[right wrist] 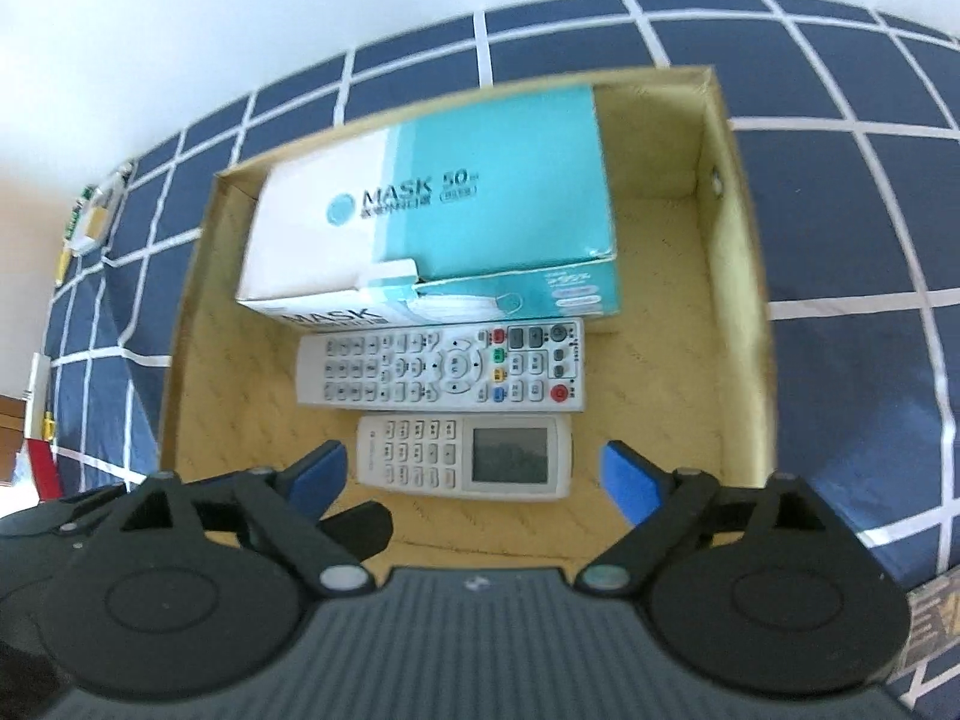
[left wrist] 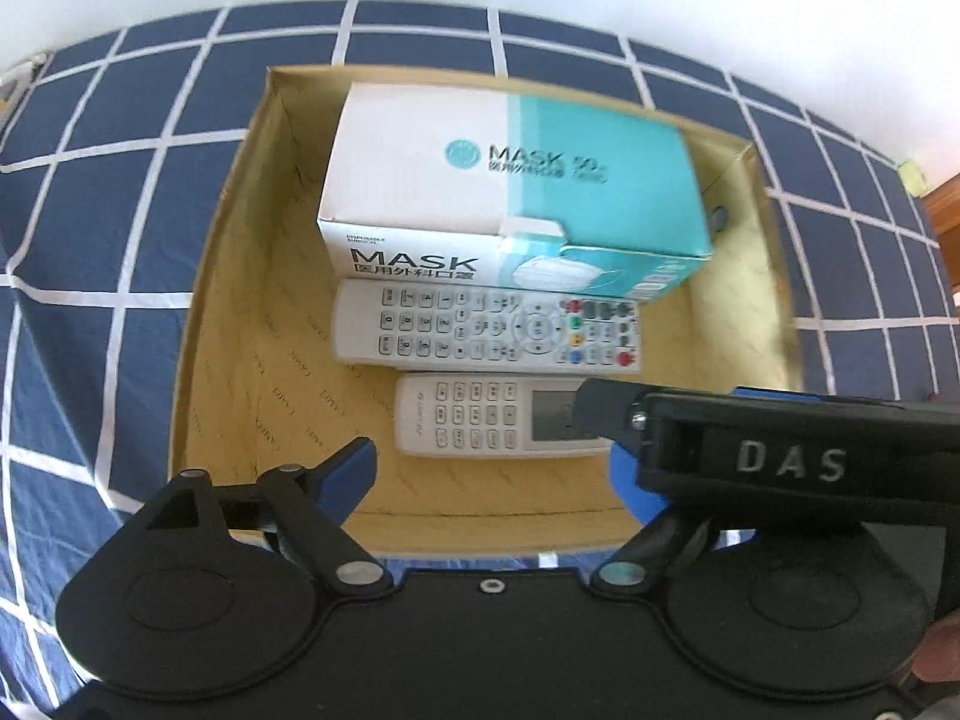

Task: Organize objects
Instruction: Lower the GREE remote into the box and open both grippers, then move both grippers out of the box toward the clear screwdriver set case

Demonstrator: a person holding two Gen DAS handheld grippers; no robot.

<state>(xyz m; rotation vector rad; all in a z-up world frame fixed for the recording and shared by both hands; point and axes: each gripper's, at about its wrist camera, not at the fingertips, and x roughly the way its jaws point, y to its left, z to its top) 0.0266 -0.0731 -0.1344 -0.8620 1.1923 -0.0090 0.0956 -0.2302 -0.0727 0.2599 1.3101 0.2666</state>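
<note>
Inside the cardboard box [right wrist: 729,312] lay a mask box [right wrist: 432,210], a white TV remote [right wrist: 441,369] and a smaller display remote [right wrist: 462,456]; both grippers' fingers [right wrist: 630,477] were spread, grasping nothing.

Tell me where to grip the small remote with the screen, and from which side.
Grip the small remote across its narrow width at mid-length, coming from above. It lies flat on the cardboard box floor, long axis sideways, its far edge close beside the larger remote, so that finger likely has little room.
</note>
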